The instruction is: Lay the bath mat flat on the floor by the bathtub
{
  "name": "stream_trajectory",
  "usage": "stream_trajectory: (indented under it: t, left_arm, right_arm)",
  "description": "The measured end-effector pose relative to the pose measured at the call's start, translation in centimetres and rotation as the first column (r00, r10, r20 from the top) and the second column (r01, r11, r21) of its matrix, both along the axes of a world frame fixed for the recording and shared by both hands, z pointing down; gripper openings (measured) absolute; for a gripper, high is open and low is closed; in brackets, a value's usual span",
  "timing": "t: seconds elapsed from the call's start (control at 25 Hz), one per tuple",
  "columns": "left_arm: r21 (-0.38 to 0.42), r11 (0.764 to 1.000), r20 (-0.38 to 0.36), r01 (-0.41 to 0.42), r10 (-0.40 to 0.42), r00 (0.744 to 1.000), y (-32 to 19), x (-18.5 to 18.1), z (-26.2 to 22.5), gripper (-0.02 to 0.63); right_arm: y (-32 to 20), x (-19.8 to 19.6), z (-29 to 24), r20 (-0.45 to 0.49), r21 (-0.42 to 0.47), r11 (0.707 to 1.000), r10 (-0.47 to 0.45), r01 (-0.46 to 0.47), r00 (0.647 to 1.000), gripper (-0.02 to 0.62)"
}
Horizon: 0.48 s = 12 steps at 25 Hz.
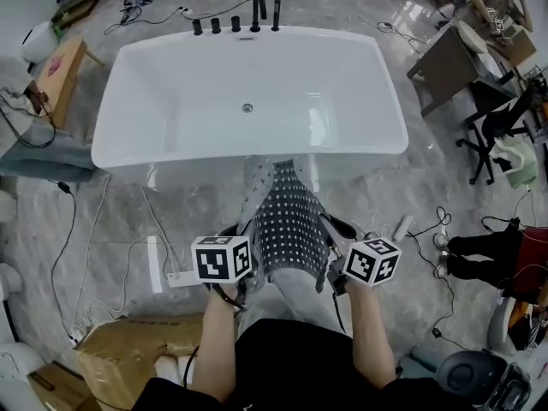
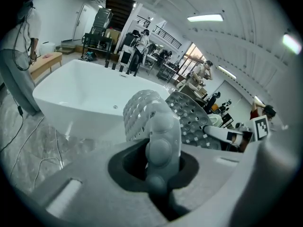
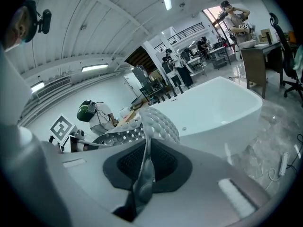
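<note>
The bath mat is not on the floor yet. It hangs in the air in front of the bathtub, held by its near end. The left gripper has its fingers pressed tight on one side of that end, and the right gripper has its fingers pressed tight on the other side. The mat is soft and floppy, and it curls up in a hump between the two grippers. If it goes down like that, I think it could land with a fold or a bump and not lie flat. The far end looks very near the tub's edge, though I cannot tell if it touches. It could catch there or lean up on the tub wall, so it may need a pull back first. If one gripper lets go before the other, the mat could swing and twist. Each gripper only holds a thin edge, so a hard tug might make it slip out. There are also wires on the floor just to the left, and a mat laid over them would sit lumpy.
</note>
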<state>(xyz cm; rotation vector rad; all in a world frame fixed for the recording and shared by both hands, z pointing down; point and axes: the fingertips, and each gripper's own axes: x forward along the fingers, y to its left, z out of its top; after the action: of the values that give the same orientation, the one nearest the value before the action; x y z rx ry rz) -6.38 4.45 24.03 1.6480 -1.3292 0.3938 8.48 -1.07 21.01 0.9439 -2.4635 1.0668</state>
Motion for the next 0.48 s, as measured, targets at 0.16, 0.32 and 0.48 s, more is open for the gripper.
stream_trajectory:
  t: [0.16,0.32,0.48]
  left_arm:
    - [-0.047,0.999,0.017,0.006,-0.005,1.000,-1.0,1.0,2.2,0.028]
    - [-0.105,0.994,0.010,0.011,-0.010,1.000,-1.3,1.9,5.3,0.025]
    - [-0.151,0.988,0.011,0.020,-0.019,1.000,-1.4,2.7,7.8,0.025]
  right_arm:
    - [-1.6,1.3,1.8,0.022,-0.046,0.999,0.002,-0.001,1.000,0.023]
    - [-3.1,1.6,4.4,0.045,-0.106,0.994,0.016,-0.011,0.999,0.023]
    - [-3.6,2.2,7.0,0.044,-0.156,0.988,0.005,0.001,0.999,0.023]
